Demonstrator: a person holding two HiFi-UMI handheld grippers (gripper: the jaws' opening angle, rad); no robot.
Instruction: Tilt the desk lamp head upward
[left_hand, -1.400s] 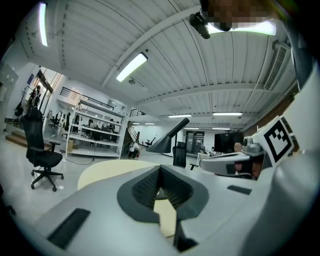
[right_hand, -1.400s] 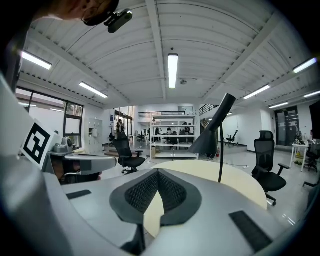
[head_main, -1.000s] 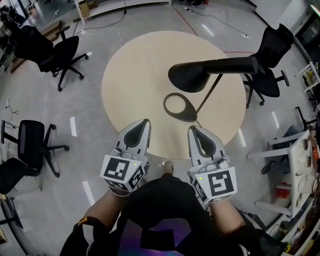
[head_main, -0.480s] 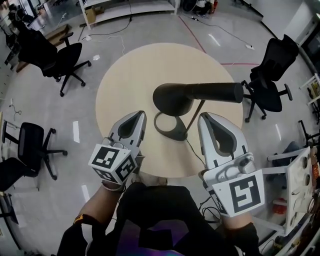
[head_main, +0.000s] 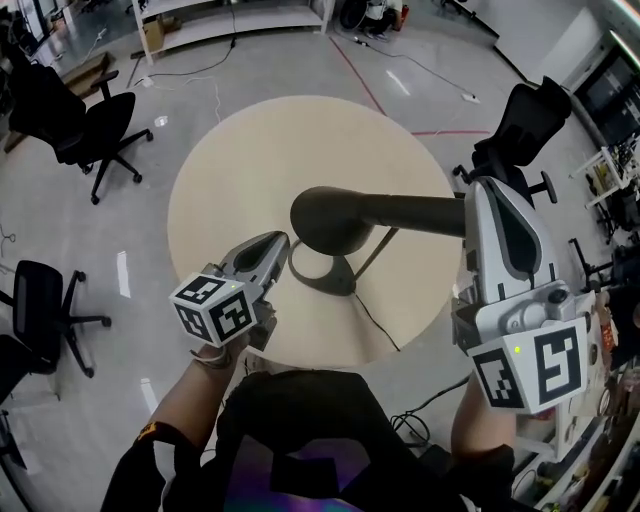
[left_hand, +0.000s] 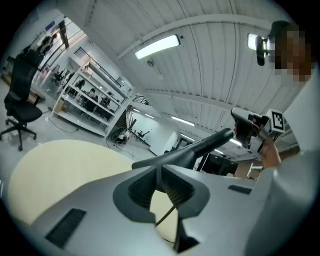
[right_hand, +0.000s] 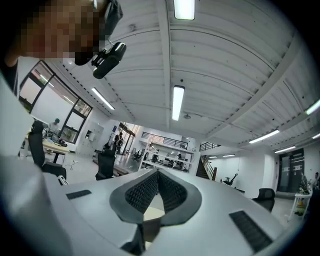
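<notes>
Two grippers (head_main: 281, 242) (head_main: 481, 188) near desk lamp (head_main: 330, 218)

Black office chairs (head_main: 95, 128) stand near a round table (head_main: 240, 165).

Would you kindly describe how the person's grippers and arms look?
Both the left gripper and the right gripper are light grey, tapered shells with dark ribbed pads. Each carries a white cube with black square markers at the rear; a green light shows on the right one. The person wears a dark top. The left jaws have just been opening slightly, nothing between them.
</notes>
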